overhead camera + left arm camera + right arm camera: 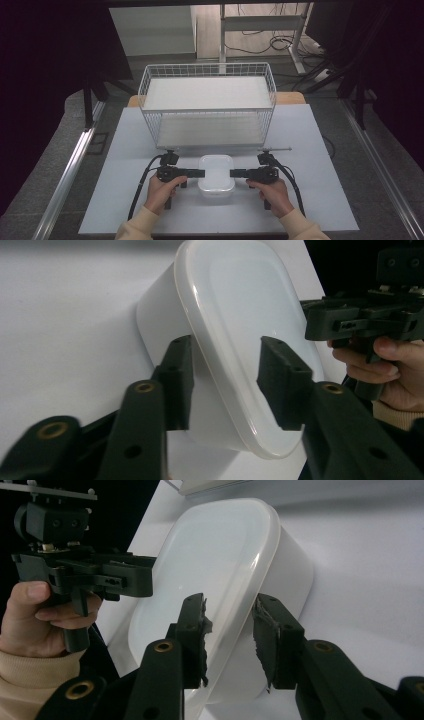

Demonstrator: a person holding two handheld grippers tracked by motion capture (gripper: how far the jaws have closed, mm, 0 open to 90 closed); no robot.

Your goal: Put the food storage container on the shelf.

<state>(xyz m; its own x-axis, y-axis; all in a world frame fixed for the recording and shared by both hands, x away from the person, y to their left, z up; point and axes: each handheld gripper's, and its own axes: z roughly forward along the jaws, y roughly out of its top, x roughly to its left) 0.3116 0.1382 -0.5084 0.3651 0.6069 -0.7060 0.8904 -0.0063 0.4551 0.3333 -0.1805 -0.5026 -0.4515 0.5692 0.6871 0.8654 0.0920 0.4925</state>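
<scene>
On the white surface (125, 200), high view: a lidded white container (216, 174) sits near the front edge, centred, just in front of a white wire basket (207, 102). The left gripper (199, 173) comes in from the container's left side and the right gripper (235, 173) from its right, each held by a hand, left hand (161, 192) and right hand (272, 192). Both tips meet the container's edges; finger gap not readable from here.

Left gripper view: the left gripper (225, 385) has its fingers (177, 375) parted, straddling the rim of the container (235, 315), one finger against the wall below the lid, the other over the lid top. Can't tell if they actually pinch. The other gripper sits at the far edge.

Right gripper view: same picture mirrored. The right gripper (230, 635) has its fingers (272, 640) apart, either side of the rim of the container (210, 560), pads close to it, contact unclear. Pad edges look frayed.
</scene>
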